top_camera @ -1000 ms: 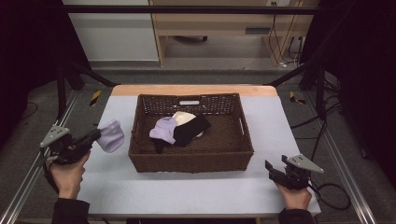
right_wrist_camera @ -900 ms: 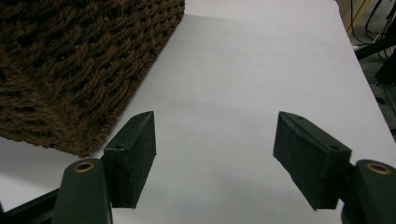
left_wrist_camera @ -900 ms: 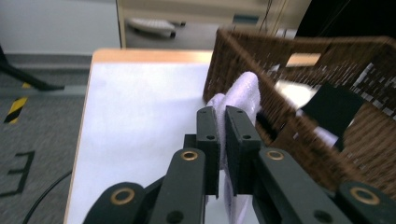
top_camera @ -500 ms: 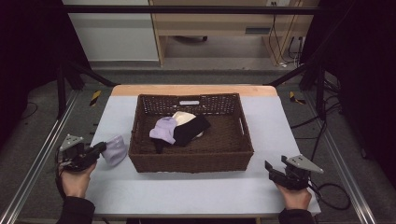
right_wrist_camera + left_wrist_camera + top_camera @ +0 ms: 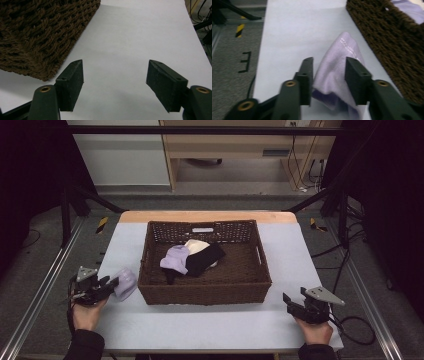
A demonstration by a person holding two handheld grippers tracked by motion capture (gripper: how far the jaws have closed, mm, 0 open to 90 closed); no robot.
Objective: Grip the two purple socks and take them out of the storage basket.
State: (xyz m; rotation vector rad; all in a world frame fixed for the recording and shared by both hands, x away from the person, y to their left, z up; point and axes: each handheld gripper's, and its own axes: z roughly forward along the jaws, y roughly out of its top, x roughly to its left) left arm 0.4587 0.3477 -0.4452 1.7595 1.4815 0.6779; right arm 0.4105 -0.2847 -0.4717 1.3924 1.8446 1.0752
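At the left edge of the table (image 5: 210, 330), the left gripper (image 5: 107, 285) has its jaws spread around a lavender sock (image 5: 125, 282), which lies on the tabletop just beside the wicker basket (image 5: 205, 295); in the left gripper view the jaws stand on either side of the cloth without clearly squeezing it, so I judge this sock as set down or nearly let go. Inside the basket, another lavender piece (image 5: 175, 259), a black one (image 5: 205, 260) and a cream one (image 5: 196, 245) lie heaped, apparently left to take out. At the right, the right gripper (image 5: 292, 302) hovers with jaws wide apart, holding nothing. How the heaped pieces overlap, and what lies beneath them, I cannot make out.
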